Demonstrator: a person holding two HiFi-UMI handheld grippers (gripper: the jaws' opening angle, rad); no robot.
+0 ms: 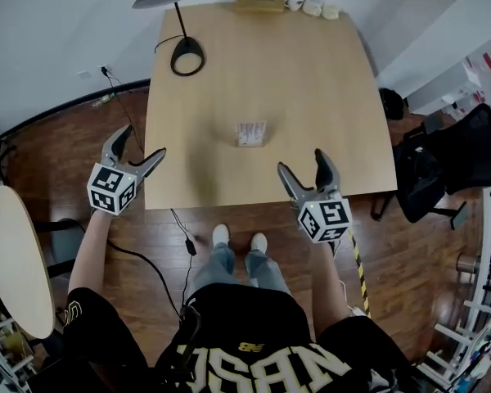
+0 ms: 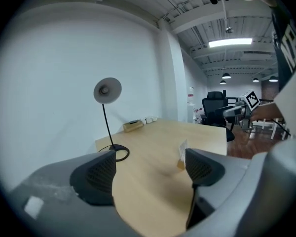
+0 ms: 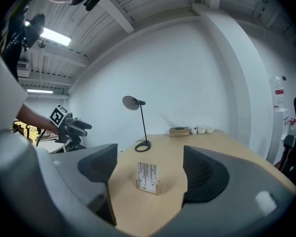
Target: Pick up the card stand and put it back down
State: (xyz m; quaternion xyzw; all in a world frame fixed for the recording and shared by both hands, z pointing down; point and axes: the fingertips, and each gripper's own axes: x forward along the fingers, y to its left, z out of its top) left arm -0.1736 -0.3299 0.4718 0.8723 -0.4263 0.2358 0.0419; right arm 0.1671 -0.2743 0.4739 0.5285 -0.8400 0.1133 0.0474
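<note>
The card stand (image 1: 250, 133), a small wooden base with a white printed card upright in it, stands alone near the middle of the light wooden table (image 1: 311, 97). It shows ahead between the jaws in the right gripper view (image 3: 148, 177), and edge-on beside the right jaw in the left gripper view (image 2: 181, 154). My left gripper (image 1: 141, 151) hovers off the table's near left corner, open and empty. My right gripper (image 1: 304, 169) hangs at the near edge, right of the stand, open with nothing between its fingers.
A black desk lamp (image 1: 186, 56) stands at the table's far left, its cable running down the left side. A wooden box (image 1: 260, 0) and small white cups (image 1: 313, 6) line the far edge. A black office chair (image 1: 442, 162) is at the right, a round table (image 1: 16, 260) at the left.
</note>
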